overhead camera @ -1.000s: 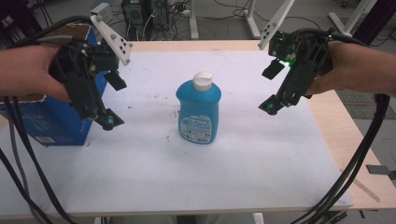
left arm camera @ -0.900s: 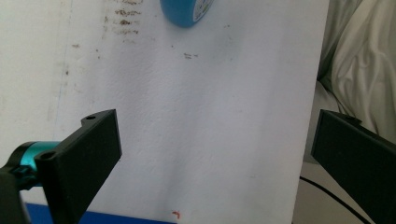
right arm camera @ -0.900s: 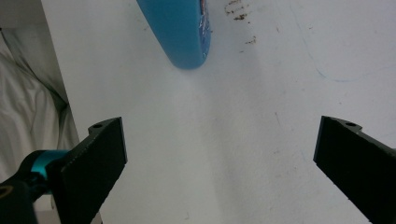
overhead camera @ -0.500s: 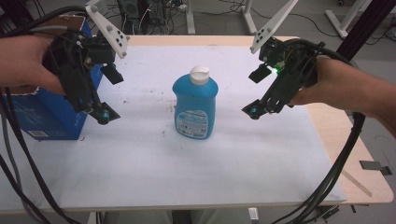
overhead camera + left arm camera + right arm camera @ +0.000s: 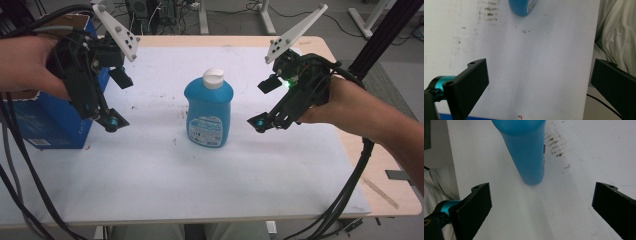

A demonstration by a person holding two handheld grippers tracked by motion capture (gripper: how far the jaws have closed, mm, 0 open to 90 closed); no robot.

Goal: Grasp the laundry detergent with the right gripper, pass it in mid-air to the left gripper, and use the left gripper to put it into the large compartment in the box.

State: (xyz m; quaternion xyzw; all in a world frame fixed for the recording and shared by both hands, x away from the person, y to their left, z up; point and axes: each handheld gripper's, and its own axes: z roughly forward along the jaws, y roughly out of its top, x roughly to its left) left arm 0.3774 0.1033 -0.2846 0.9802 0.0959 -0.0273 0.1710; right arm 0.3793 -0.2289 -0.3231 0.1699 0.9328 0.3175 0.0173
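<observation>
Blue bottle (image 5: 208,112) upright at table (image 5: 150,170) centre; left gripper (image 5: 111,123) at 9 o'clock, right gripper (image 5: 259,125) at 3, jaws apart, empty. Probably full, heavy, slick plastic: grip the mid-body.

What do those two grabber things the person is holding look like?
Both the left gripper and the right gripper are black, with flat black jaws, teal rings near the tips and thick black cables trailing off. Each carries a pale three-cornered plate with dark dots. The right one shows a small green light.
</observation>
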